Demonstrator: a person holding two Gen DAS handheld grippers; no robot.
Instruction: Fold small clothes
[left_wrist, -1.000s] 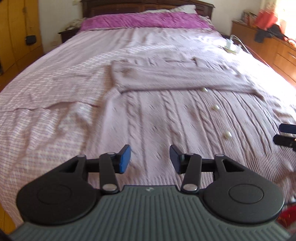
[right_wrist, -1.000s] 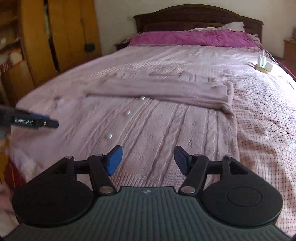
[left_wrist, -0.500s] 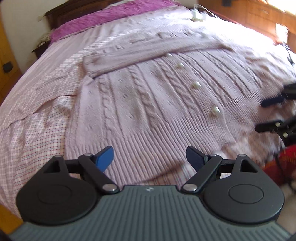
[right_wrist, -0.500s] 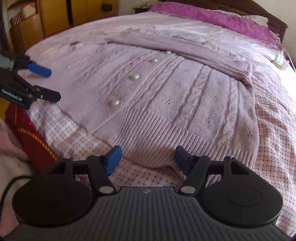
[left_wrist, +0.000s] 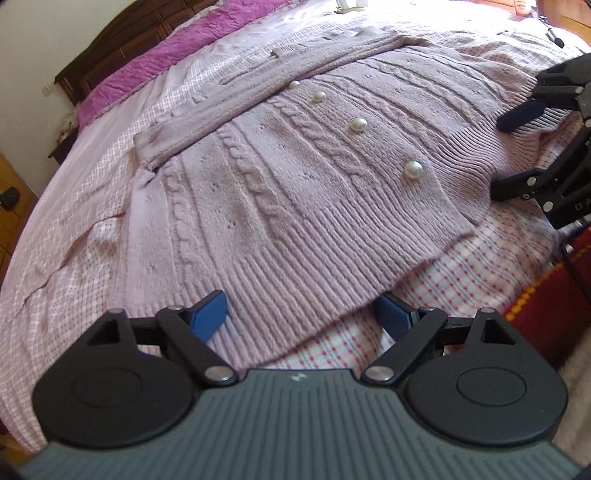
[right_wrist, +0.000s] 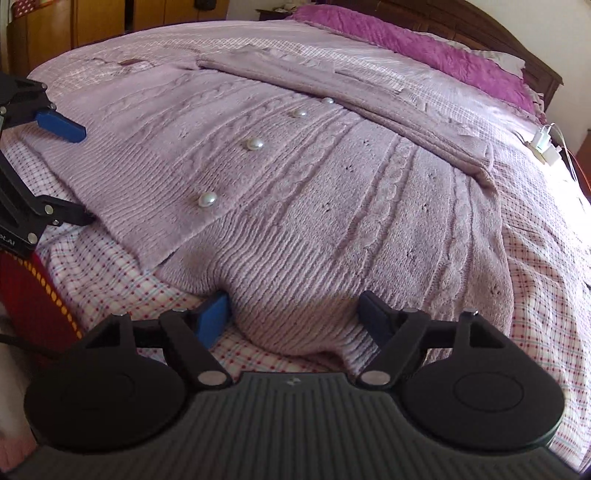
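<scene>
Both grippers have dropped from a raised view to the near hem of the pale lilac cable-knit cardigan with pearl buttons (left_wrist: 303, 192) in the past second. Left gripper (left_wrist: 303, 314) and right gripper (right_wrist: 293, 312): jaws apart, straddling hem corners, so probably a bottom-up fold next. Cardigan lies flat on the checked pink bedsheet (right_wrist: 535, 280); magenta pillow (right_wrist: 424, 40), dark wooden headboard (left_wrist: 122, 44) beyond.

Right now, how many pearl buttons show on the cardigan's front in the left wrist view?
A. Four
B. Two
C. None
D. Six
A. Four pearl buttons run in a line down the cardigan in the left wrist view, the nearest one close to the ribbed hem and the farthest beside the folded sleeve.
</scene>
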